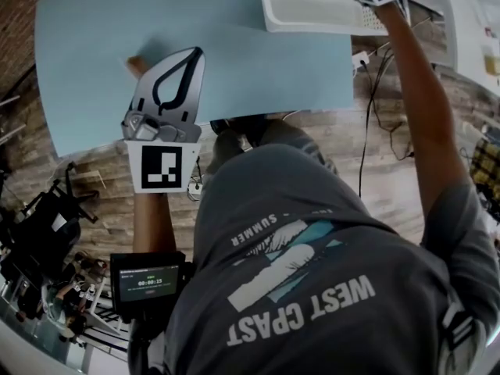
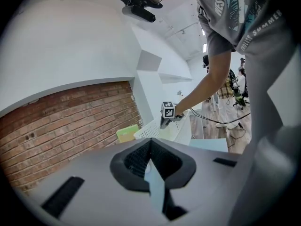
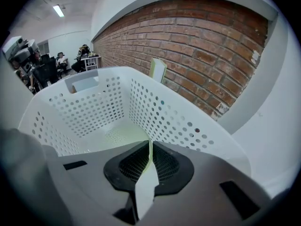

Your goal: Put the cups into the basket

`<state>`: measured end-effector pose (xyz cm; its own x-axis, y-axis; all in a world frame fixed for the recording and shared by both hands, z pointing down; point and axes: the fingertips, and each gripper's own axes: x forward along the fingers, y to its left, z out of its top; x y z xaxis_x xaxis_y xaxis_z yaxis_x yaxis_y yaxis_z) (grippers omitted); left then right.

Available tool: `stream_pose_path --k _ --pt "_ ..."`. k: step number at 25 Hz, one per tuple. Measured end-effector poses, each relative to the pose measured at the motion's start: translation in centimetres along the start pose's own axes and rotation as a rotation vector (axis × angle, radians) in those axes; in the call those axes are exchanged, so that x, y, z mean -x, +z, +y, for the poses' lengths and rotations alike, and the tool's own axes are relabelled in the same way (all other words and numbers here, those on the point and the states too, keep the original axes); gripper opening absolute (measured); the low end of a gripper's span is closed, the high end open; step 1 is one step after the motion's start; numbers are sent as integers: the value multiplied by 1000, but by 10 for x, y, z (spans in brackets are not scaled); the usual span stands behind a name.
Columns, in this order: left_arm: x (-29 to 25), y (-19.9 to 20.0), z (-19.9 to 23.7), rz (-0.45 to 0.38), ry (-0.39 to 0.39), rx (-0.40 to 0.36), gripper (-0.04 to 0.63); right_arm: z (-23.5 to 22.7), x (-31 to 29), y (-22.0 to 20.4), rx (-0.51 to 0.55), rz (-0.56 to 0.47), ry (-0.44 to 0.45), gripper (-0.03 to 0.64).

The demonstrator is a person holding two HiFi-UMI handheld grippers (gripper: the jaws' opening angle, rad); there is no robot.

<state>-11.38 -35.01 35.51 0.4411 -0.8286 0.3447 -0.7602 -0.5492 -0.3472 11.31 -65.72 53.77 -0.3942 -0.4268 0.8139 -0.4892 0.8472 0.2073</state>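
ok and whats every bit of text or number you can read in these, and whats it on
"WEST COAST": on the person's grey shirt; the second word's second letter is unclear.
"SUMMER": same shirt, above the graphic.
"00:00:15": roughly, on the small screen; its other lines are too small to read.
Marker cubes: black-and-white square patterns only, no words.
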Motion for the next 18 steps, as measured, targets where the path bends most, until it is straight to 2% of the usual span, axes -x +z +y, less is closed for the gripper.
stream_pose_path --k 5,18 --pt "1 -3 -2 11 -14 -19 0 -4 -16 -15 -7 41 -7 35" --pt "3 -7 -3 37 -18 6 0 2 -32 -26 -20 83 7 35"
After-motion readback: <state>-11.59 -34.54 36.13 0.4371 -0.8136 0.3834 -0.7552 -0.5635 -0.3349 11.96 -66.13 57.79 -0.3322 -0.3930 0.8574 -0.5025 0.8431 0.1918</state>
